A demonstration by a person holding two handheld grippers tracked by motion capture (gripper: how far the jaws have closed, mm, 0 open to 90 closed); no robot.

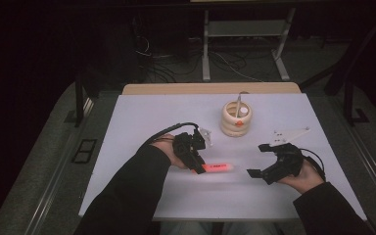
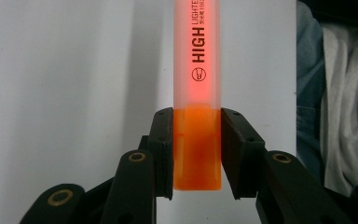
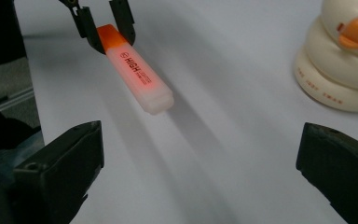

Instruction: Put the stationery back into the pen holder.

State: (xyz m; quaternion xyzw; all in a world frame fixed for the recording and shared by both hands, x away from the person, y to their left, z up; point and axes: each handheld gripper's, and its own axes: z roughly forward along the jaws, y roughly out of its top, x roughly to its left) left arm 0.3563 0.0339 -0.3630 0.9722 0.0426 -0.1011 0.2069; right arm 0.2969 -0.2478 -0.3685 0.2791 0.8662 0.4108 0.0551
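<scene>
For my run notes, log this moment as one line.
left gripper: shut on highlighter orange end | right gripper: open, empty | duck holder: upright behind

Wide open white desk [image 1: 142,112] on the far left, nothing standing there. Far centre, the cream ringed pen holder [image 1: 236,120] blocks the way, a pen sticking up out of it. Mid-desk, the orange highlighter [image 1: 219,167] juts rightward from the left claw [image 1: 196,169], held off the surface, barring the lane between the hands. The right claw [image 1: 257,159] sits well apart from its tip, with bare desk between them. The near strip runs clear from left to right.
</scene>
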